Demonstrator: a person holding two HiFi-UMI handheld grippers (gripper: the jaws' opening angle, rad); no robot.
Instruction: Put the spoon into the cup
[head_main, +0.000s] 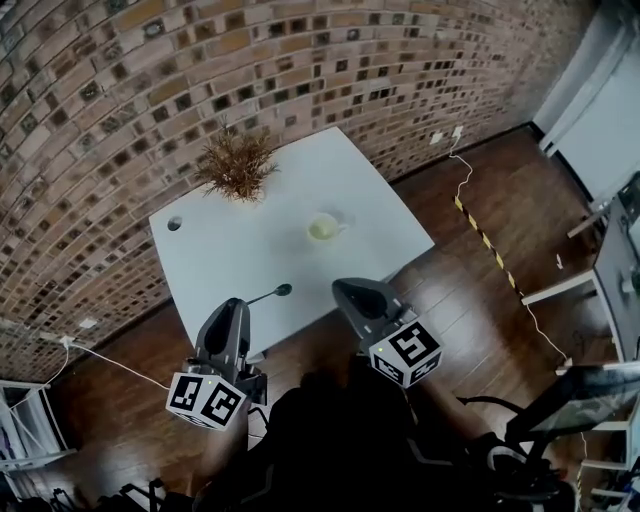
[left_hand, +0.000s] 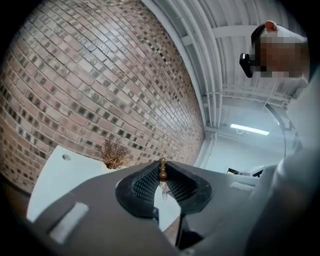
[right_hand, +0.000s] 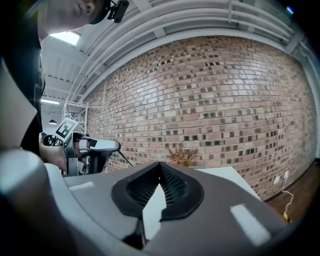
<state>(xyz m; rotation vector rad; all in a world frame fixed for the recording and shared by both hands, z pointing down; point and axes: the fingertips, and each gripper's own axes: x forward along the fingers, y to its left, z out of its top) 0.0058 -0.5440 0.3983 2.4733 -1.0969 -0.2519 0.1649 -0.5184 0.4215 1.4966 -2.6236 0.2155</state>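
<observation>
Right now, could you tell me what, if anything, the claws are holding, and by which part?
The left claw grips the spoon by its handle; the right claw is shut and empty.

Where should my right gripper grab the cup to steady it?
I'd take the cup by its near right wall, jaws straddling the rim from above: it stands upright with its mouth open, and that likely leaves the left side free for the spoon.

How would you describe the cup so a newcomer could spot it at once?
Find the white table against the brick wall. Right of its middle sits the cup, small, round and pale yellowish inside. Unlike the bushy brown dried plant near the wall, it is low and smooth.
</observation>
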